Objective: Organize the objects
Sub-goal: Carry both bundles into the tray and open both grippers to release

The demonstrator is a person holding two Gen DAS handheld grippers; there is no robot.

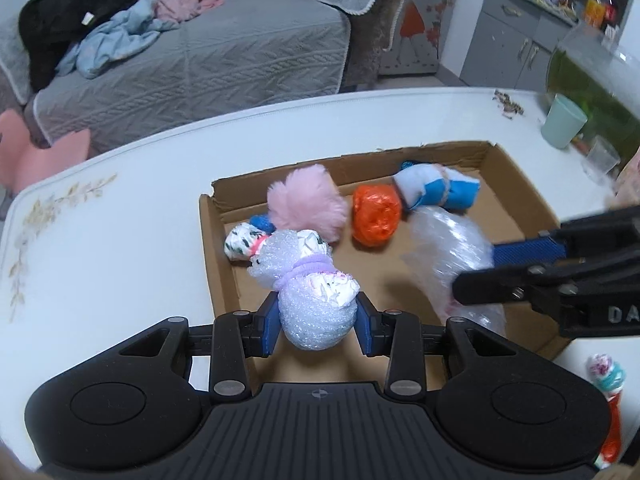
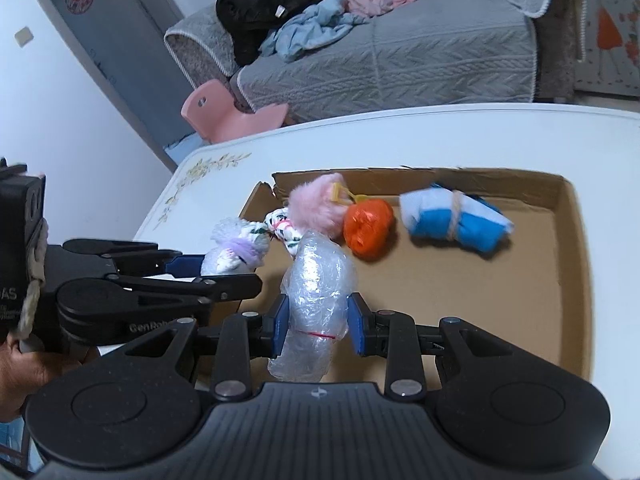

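My left gripper (image 1: 318, 322) is shut on a white foam-wrapped bundle (image 1: 316, 312) tied with a purple band, held over the near left corner of a shallow cardboard box (image 1: 440, 156). My right gripper (image 2: 319, 326) is shut on a clear bubble-wrap roll (image 2: 318, 280) bound with a red band, above the box (image 2: 500, 300). That roll (image 1: 452, 252) and the right gripper (image 1: 520, 276) show at the right in the left wrist view. In the box lie a pink fluffy ball (image 1: 306, 204), an orange plastic ball (image 1: 376, 216), a blue and white cloth bundle (image 1: 436, 192) and a floral bundle (image 1: 242, 242).
The box sits on a white table (image 1: 120, 220). A mint cup (image 1: 564, 120) and a clear cup (image 1: 602, 158) stand at the far right, with another wrapped bundle (image 1: 608, 376) at the near right. A grey sofa (image 2: 400, 60) with clothes and a pink chair (image 2: 224, 116) lie beyond.
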